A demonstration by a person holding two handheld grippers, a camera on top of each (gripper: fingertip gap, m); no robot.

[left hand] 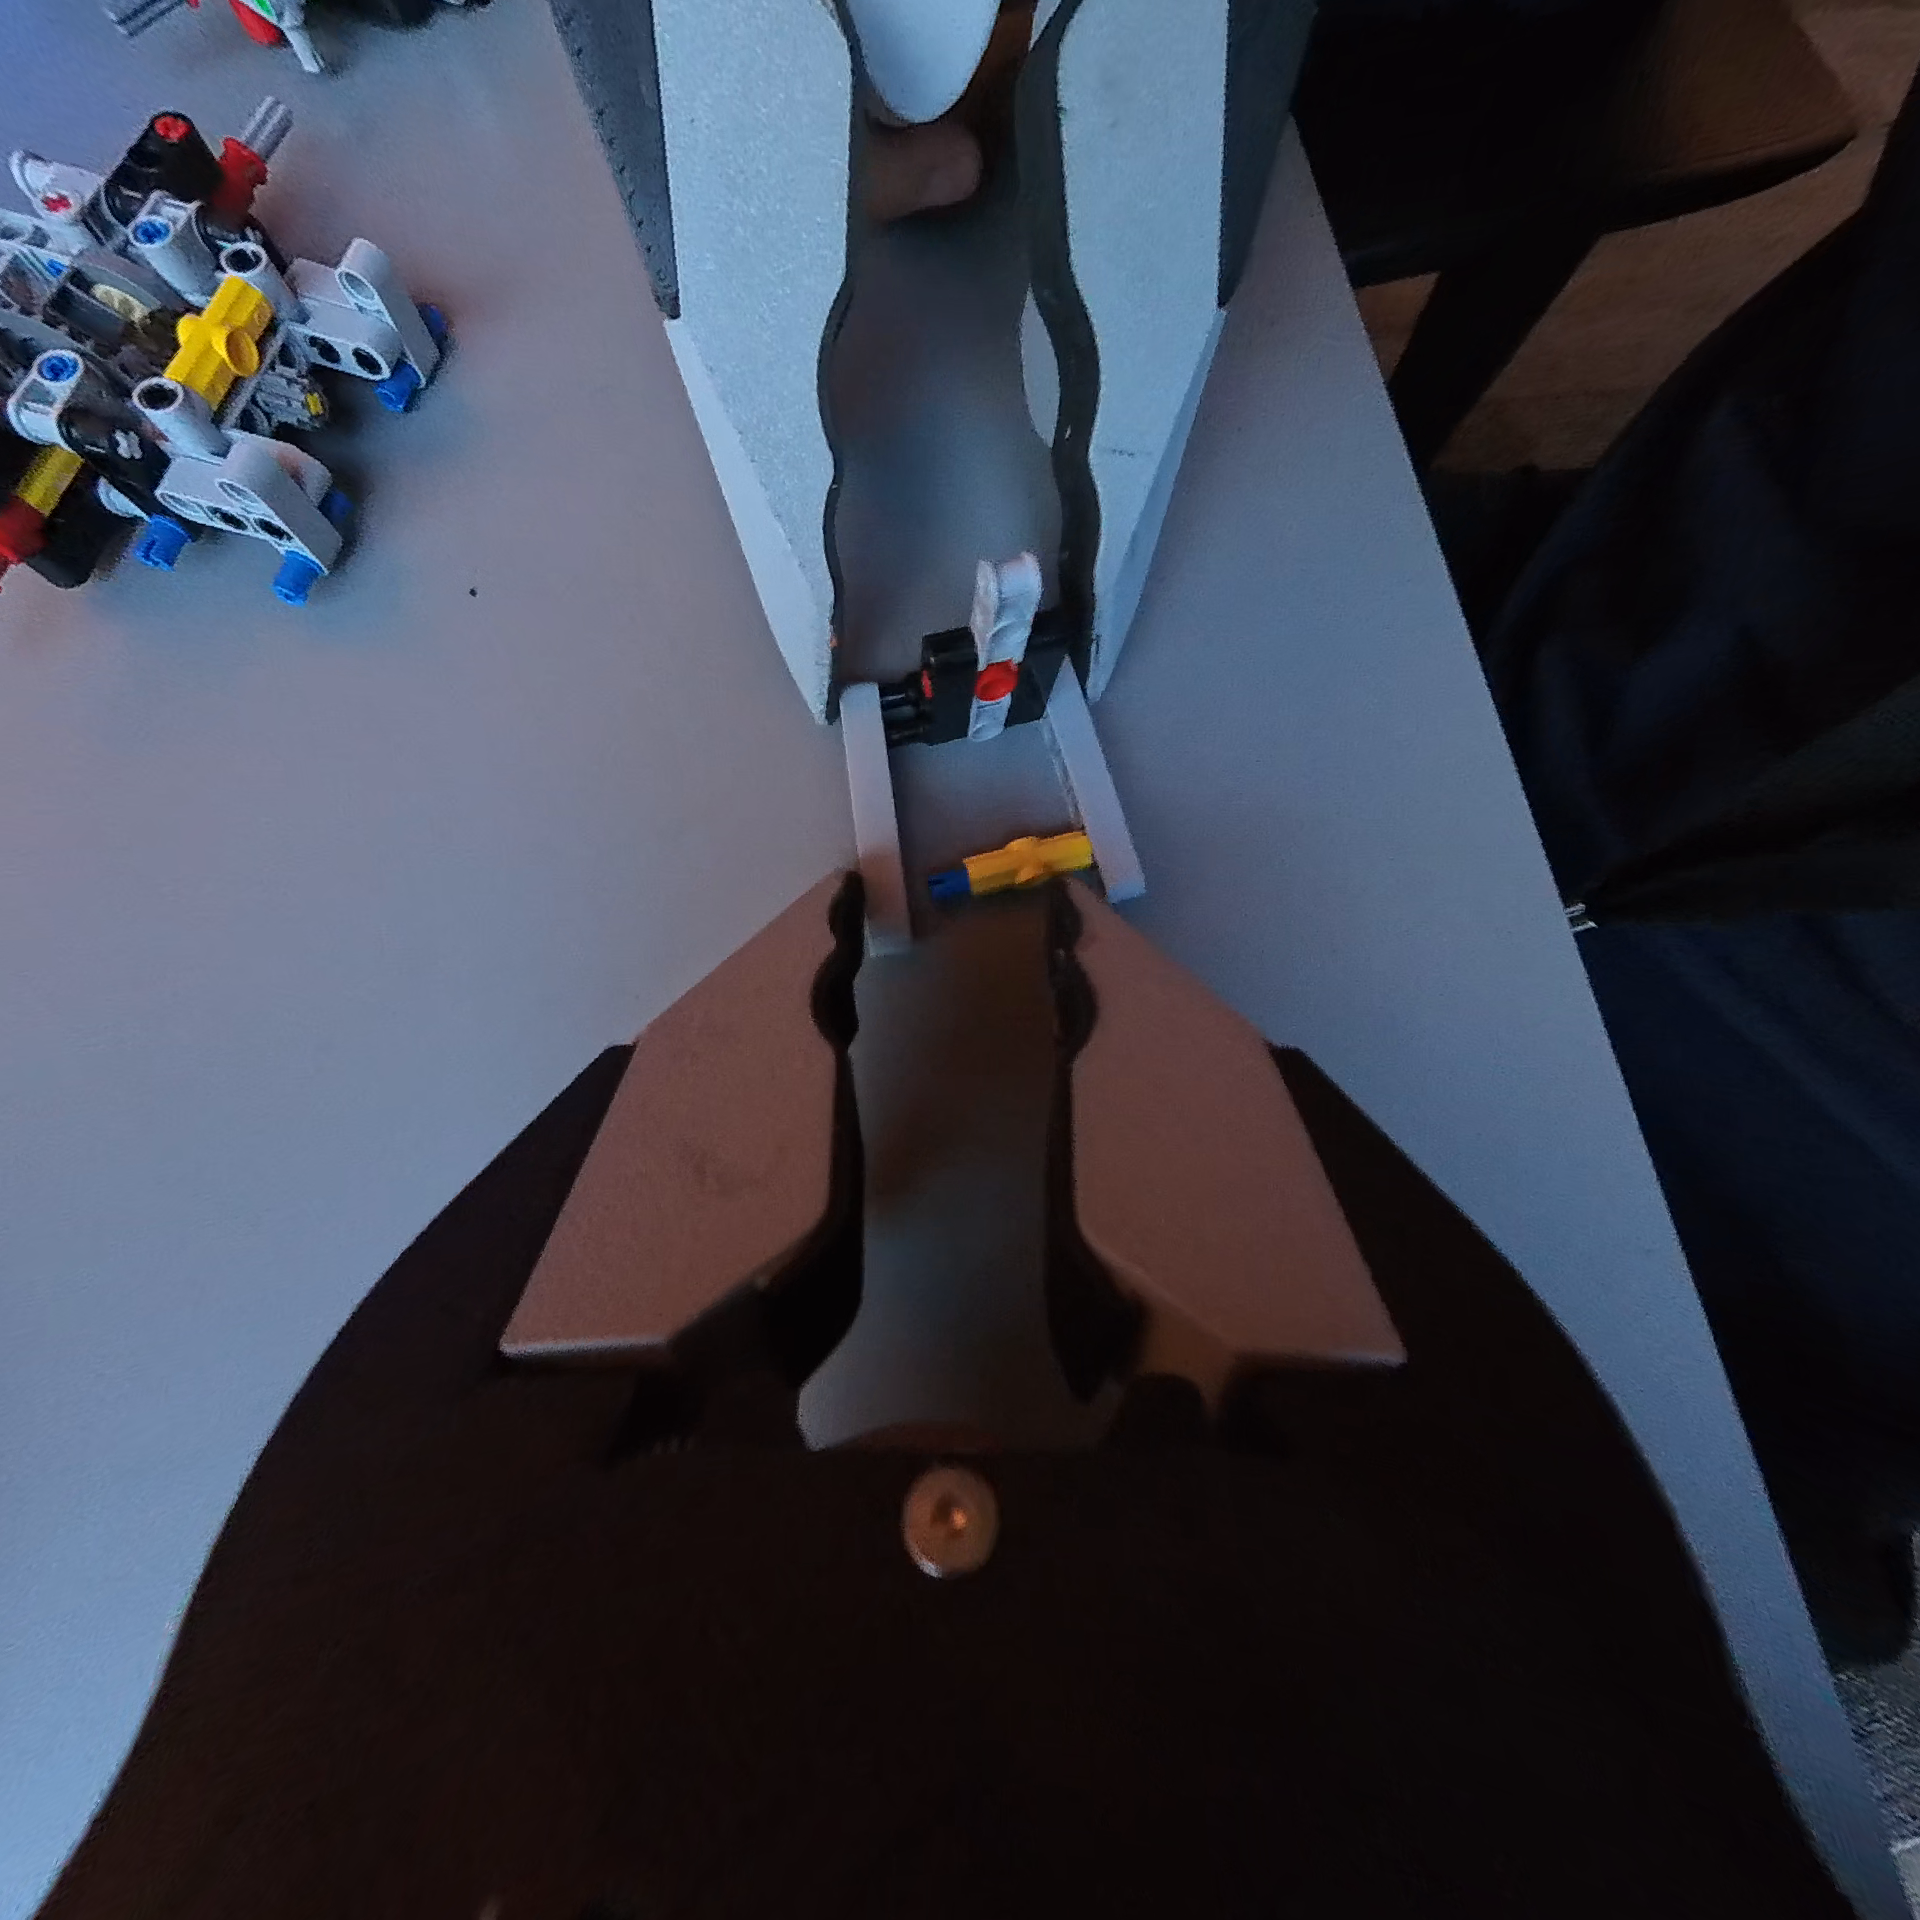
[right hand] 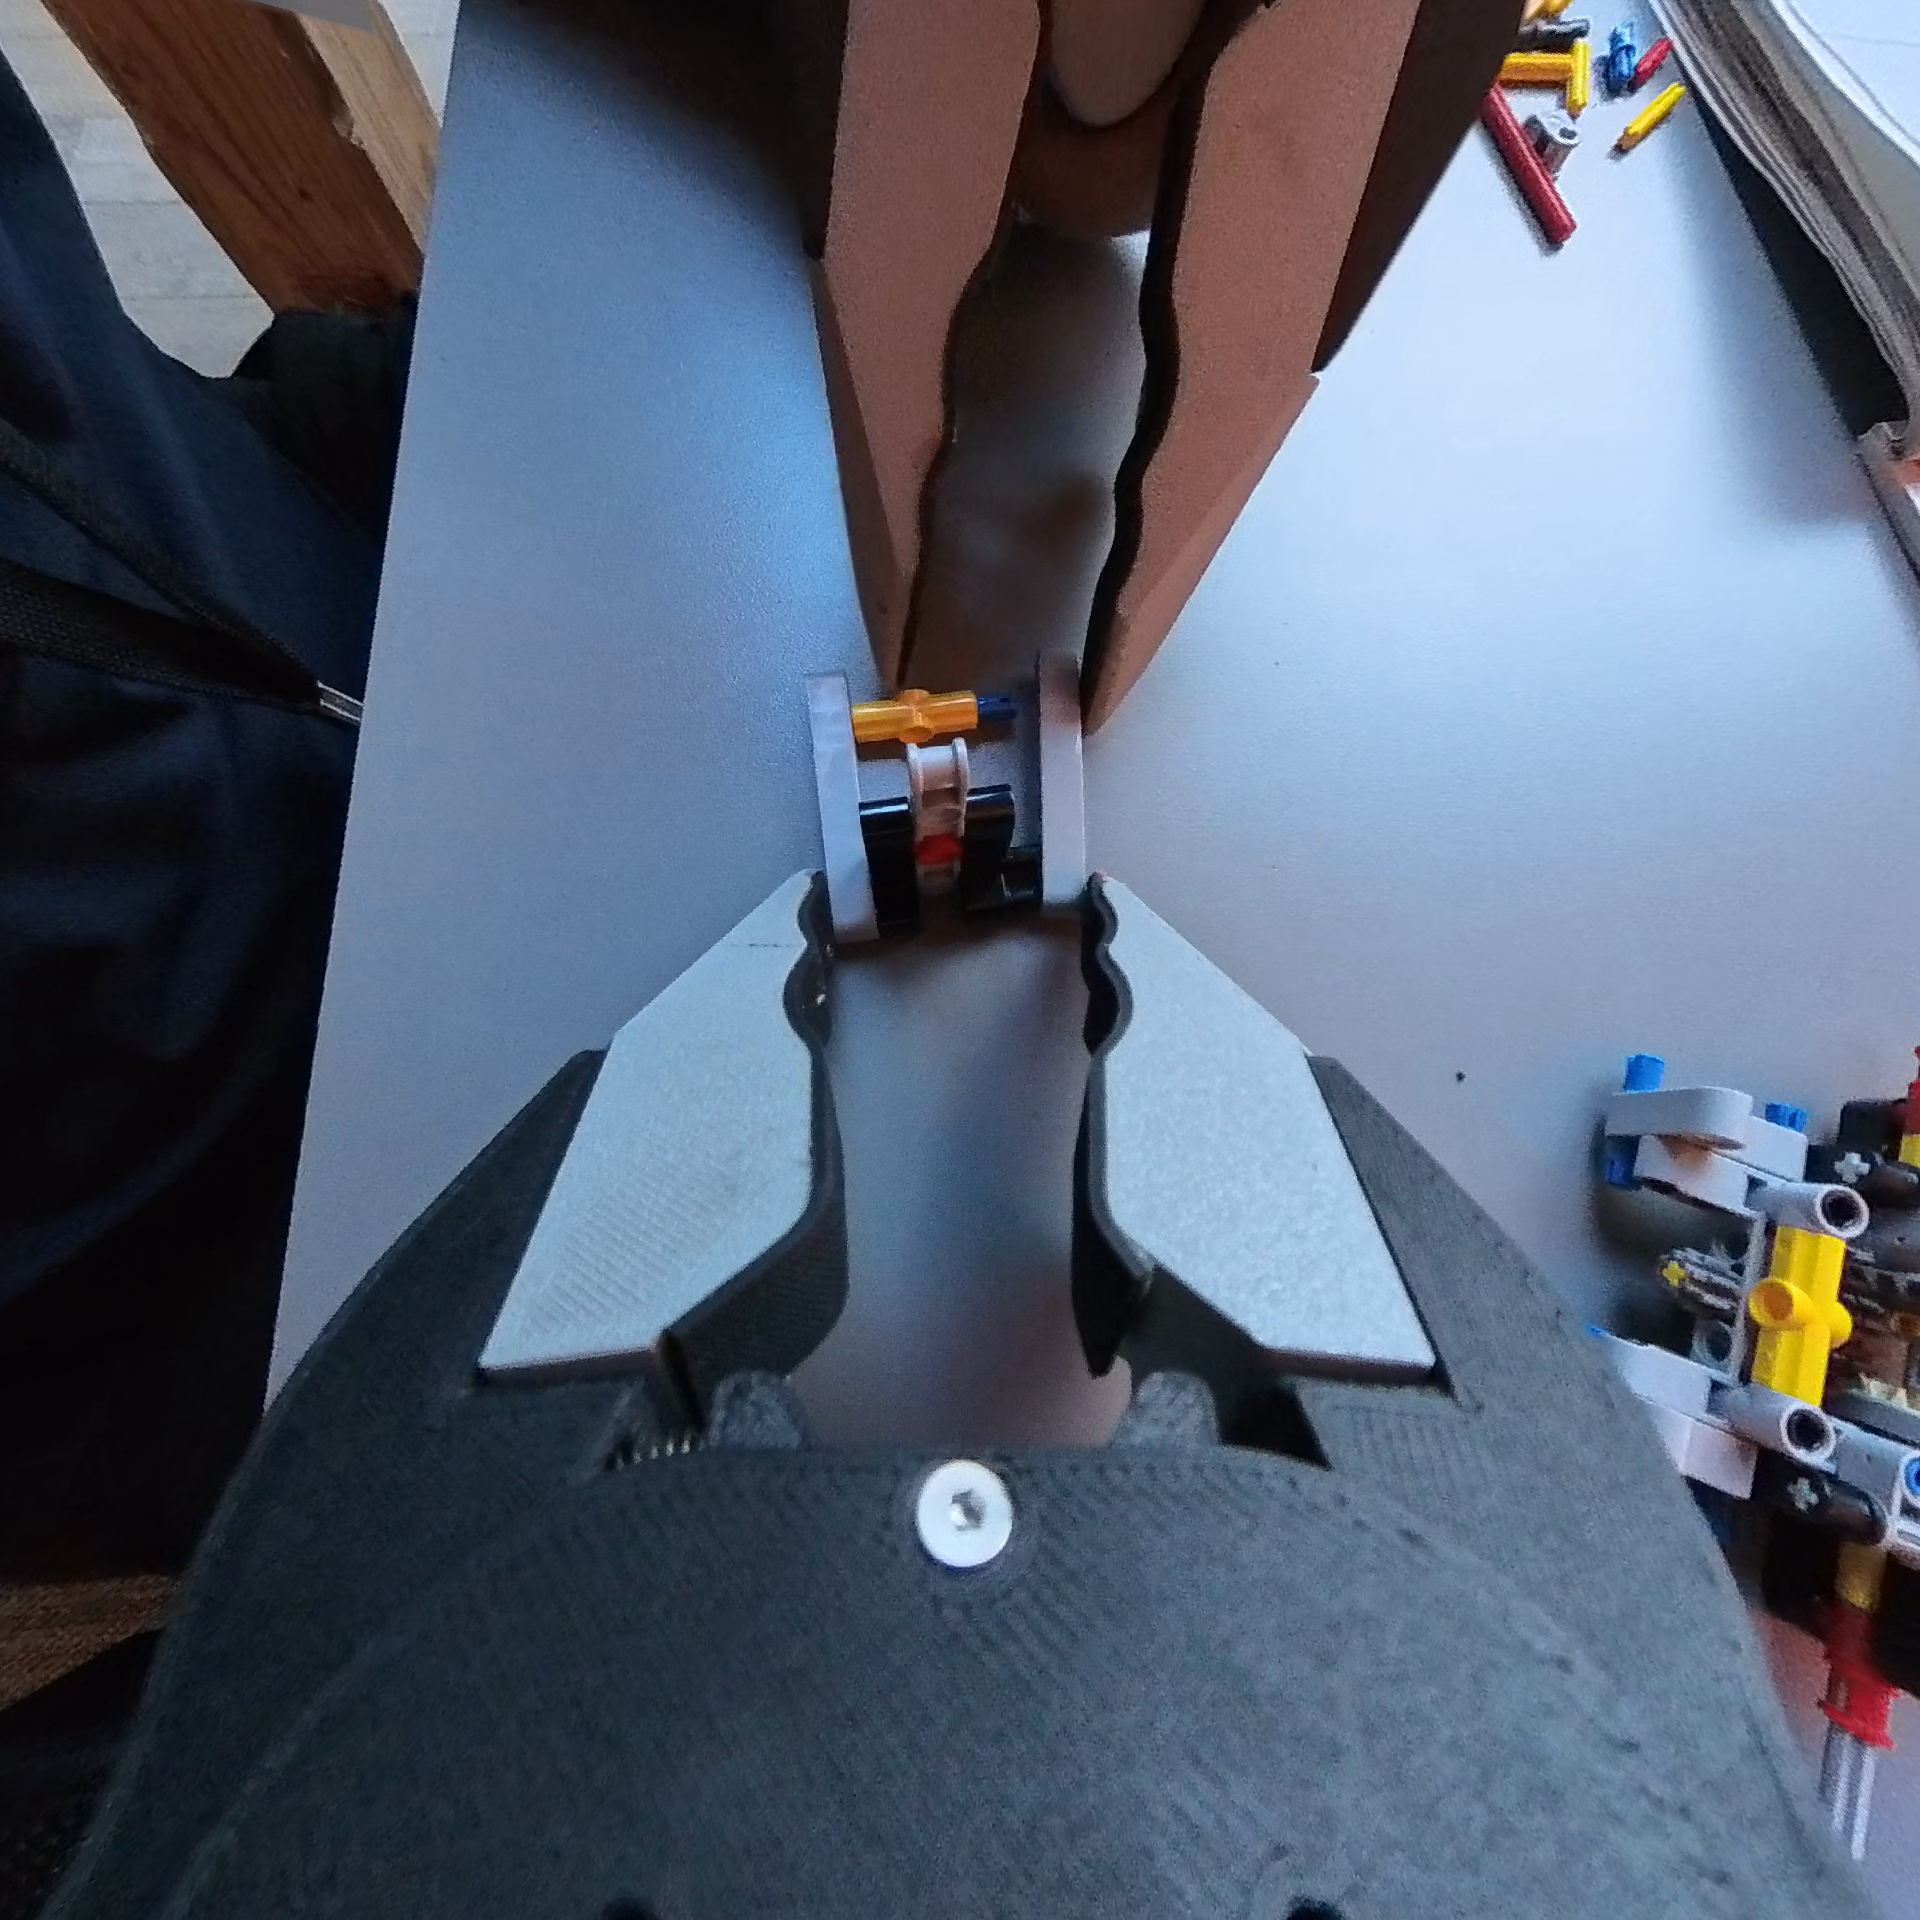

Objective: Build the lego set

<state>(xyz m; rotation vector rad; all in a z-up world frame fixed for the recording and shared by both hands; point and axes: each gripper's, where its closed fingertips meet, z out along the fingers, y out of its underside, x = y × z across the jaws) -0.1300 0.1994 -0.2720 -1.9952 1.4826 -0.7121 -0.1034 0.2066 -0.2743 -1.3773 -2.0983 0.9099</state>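
Observation:
My right gripper (right hand: 954,909) is shut on a small brick assembly (right hand: 940,831). Its pads press on the outer sides of two light grey beams (right hand: 840,821). Between the beams sit black pieces, a white piece with a red pin, and a yellow connector (right hand: 914,717) with a blue pin at the far end. My left gripper (left hand: 961,904), with tan fingers (left hand: 727,1122), is open. Its tips stand at the assembly's yellow end (left hand: 1023,860) and press on nothing. The right gripper (left hand: 961,686) faces it in the left wrist view. The left gripper (right hand: 992,681) shows at the top of the right wrist view.
A larger grey, yellow and black brick model (left hand: 187,353) lies on the white table (left hand: 416,831); it also shows in the right wrist view (right hand: 1766,1278). Loose red, yellow and blue pieces (right hand: 1538,135) lie farther off. A dark bag (right hand: 156,623) and wooden furniture (right hand: 260,156) are beyond the table edge. Left and right tips are no more than a few centimetres apart.

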